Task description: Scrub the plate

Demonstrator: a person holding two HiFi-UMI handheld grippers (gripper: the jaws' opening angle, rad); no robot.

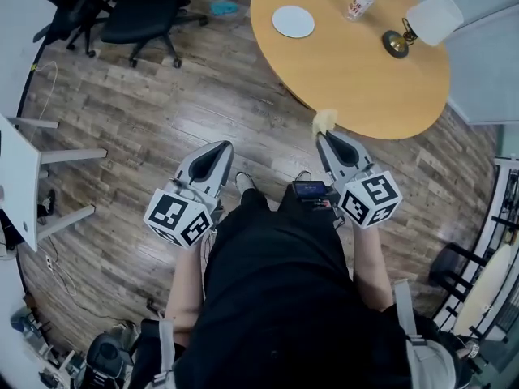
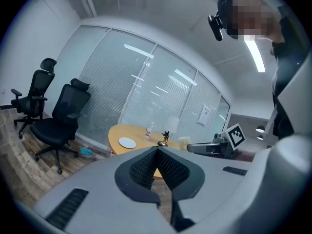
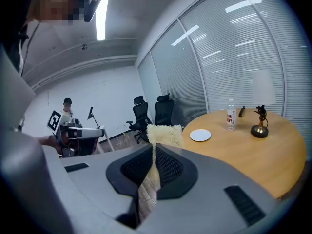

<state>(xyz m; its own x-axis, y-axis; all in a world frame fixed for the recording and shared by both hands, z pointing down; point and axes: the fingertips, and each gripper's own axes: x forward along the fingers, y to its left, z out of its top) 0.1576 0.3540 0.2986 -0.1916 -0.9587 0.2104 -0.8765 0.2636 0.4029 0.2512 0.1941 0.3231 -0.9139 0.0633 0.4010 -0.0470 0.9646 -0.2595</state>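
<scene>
- The person [image 1: 284,298], in dark clothing, is filling the six o'clock part of the head view and is holding both grippers out over the wooden floor [image 1: 146,136].
- The left gripper [image 1: 217,148] is pointing toward twelve o'clock over bare floor. Its jaws are pressing flat against each other, and its own view is showing nothing between them.
- The right gripper [image 1: 326,136] is sitting at three o'clock from the left one, well apart from it. Its jaws are clamping a pale yellow sponge [image 1: 324,121].
- The sponge is sticking out past the jaw tips toward twelve o'clock. In the head view it is showing just at the near rim of the table.
- A white desk [image 1: 16,177] is standing at nine o'clock, at the left edge of the head view.
- The round wooden table [image 1: 365,87] is standing at one o'clock from the grippers.
- The plate [image 1: 293,21], small, white and round, is lying flat on the far left part of the tabletop. It is at about twelve o'clock from the right gripper, well apart from the sponge, and nothing is touching it.
- A clear bottle [image 1: 362,2] is standing at two o'clock from the plate.
- A lamp [image 1: 422,24] with a white shade is standing at three o'clock from the plate, beyond the bottle.
- Two black office chairs [image 1: 146,10] are standing on the floor at eleven o'clock, away from the table.
</scene>
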